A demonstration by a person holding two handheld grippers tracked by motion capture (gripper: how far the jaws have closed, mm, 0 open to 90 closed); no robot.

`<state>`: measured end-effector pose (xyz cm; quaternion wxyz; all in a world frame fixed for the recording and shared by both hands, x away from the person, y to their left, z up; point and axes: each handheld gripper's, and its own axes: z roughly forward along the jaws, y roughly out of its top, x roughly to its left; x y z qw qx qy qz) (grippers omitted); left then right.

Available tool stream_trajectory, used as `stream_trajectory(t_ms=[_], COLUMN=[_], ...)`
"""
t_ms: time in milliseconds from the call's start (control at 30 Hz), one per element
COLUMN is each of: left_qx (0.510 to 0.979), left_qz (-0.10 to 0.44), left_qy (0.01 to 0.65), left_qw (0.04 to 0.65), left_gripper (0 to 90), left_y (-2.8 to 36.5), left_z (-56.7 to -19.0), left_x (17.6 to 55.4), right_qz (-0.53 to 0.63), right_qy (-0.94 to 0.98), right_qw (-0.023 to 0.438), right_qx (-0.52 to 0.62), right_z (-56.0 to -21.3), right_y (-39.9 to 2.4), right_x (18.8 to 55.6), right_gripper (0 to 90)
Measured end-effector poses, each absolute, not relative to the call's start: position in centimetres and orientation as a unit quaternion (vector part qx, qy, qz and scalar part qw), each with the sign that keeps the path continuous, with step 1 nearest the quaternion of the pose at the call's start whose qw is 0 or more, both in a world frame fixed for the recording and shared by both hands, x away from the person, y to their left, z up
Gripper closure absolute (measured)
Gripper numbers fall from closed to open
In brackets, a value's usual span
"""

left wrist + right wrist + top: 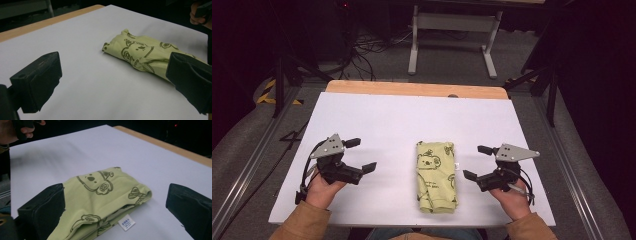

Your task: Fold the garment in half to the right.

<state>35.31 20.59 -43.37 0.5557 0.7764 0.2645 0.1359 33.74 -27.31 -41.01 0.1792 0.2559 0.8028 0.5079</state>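
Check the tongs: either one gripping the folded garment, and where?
Nothing held. Left tongs and right tongs stand open, either side of the folded yellow-green garment, clear of it.

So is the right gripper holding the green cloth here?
No: the right gripper has its jaws open, apart from the folded green cloth on the table.

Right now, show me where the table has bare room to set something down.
Widest patch: the far half of the table, between the wooden edge and the cloth. Smaller strips lie between the cloth and each gripper, left and right. The near middle, with the cloth, is crowded.
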Motion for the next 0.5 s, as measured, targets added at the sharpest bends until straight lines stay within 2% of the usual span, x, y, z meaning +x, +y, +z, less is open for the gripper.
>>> stream_trajectory(t_ms=[233, 500], left_qx=[0.764, 0.757], left_qz=[0.156, 0.174], left_qy=[0.264, 0.272], left_qw=[0.567, 0.568], left_gripper=[0.5, 0.5], left_y=[22.5, 24.0], left_z=[-44.3, -45.7], left_x=[34.4, 33.7], right_qz=[0.536, 0.528], right_qy=[0.781, 0.784], right_qw=[0.232, 0.248], right_qx=[0.222, 0.213], right_z=[-41.5, -43.2], right_y=[-29.5, -31.1], right_x=[33.3, 33.5], right_gripper=[0.1, 0.1])
